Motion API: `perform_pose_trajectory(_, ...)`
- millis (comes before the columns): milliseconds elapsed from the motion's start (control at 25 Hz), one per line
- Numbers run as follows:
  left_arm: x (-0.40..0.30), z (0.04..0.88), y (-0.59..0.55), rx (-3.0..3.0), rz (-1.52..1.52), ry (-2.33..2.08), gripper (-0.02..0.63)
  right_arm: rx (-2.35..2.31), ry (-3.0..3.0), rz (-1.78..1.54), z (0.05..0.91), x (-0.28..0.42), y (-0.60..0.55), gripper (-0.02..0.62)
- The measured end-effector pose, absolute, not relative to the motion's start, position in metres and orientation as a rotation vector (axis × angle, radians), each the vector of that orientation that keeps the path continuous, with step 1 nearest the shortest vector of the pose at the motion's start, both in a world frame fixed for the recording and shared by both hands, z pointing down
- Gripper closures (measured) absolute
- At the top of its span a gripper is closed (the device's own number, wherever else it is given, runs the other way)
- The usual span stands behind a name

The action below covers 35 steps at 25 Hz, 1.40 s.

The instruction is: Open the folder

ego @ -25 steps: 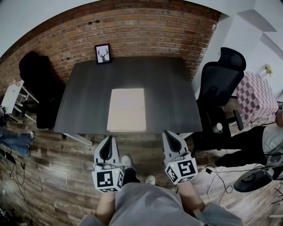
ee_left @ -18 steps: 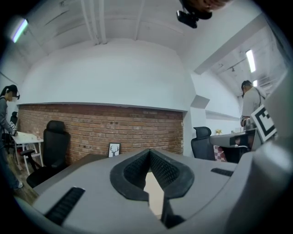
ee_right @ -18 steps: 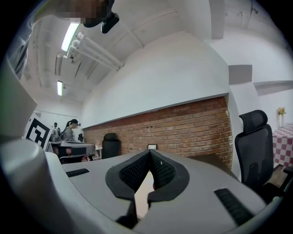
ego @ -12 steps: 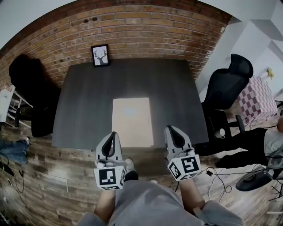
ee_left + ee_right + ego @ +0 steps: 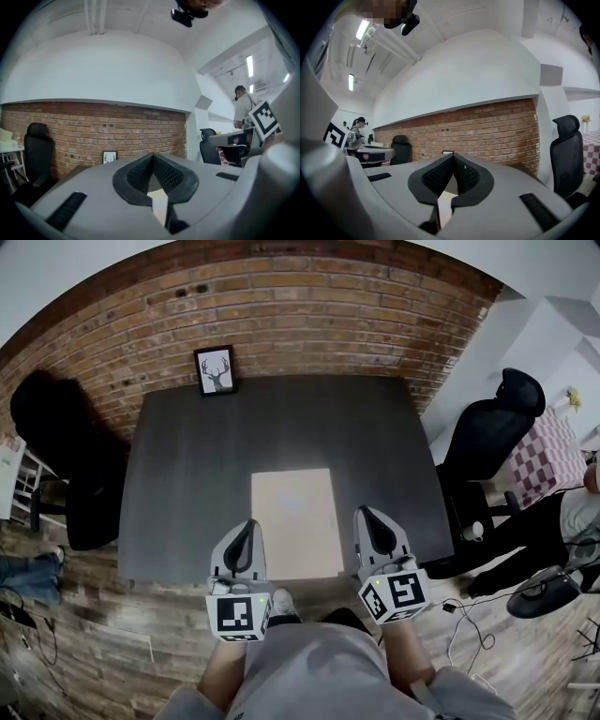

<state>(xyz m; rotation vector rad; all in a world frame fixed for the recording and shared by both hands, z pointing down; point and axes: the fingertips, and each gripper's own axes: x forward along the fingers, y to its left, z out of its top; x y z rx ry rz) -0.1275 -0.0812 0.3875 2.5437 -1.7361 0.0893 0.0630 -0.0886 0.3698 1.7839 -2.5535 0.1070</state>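
We are facing a brick wall (image 5: 281, 306), which is running behind a dark worktop (image 5: 187, 474). A black office chair (image 5: 492, 432) is standing off the worktop's right side, and another dark chair (image 5: 61, 456) is sitting at its left.

The tan folder (image 5: 295, 521) is lying flat and closed on the near half of the worktop. Its near edge is sitting just by the worktop's front edge, a little right of centre.

We are holding the left gripper (image 5: 249, 525) just beside the folder's near left corner and the right gripper (image 5: 364, 513) just beside its right edge, so the folder is lying between them. We cannot tell whether either one is touching it. Both are pointing toward the wall.

The left fingers (image 5: 140, 173) are pressing together with nothing between them. The right fingers (image 5: 436, 176) are likewise meeting tip to tip, empty.

A small framed deer picture (image 5: 215, 370) is standing against the wall at the worktop's far left.
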Motion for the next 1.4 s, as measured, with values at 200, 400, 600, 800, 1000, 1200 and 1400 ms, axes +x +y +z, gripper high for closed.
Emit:
perform_pose_trajectory(200,-0.117,0.390,-0.094,2.549,0.088,-1.731,0.604,1.750,-2.568,0.104,0.372,0.067,-0.105,0.595)
perform_pose_trajectory(400,-0.103,0.388,-0.100,2.522,0.068,-1.767,0.604,1.691,-2.595,0.110,0.371,0.076,-0.120,0.597)
perform_pose_trajectory(600,-0.088,0.386,-0.106,2.544,0.080,-1.789,0.601,1.641,-2.622,0.122,0.373,0.082,-0.130,0.597)
perform_pose_trajectory(800,-0.067,0.399,-0.109,2.606,0.208,-1.734,0.462,1.577,-2.624,0.161,0.384,0.081,-0.134,0.595)
perform_pose_trajectory(1000,-0.056,0.424,-0.105,2.648,0.359,-1.699,0.461,1.523,-2.605,0.225,0.403,0.079,-0.139,0.595)
perform_pose_trajectory(1200,-0.047,0.457,-0.102,2.666,0.524,-1.653,0.451,1.472,-2.572,0.304,0.431,0.081,-0.139,0.594)
perform_pose_trajectory(1400,-0.035,0.487,-0.097,2.690,0.674,-1.577,0.437,1.431,-2.515,0.392,0.467,0.085,-0.139,0.591)
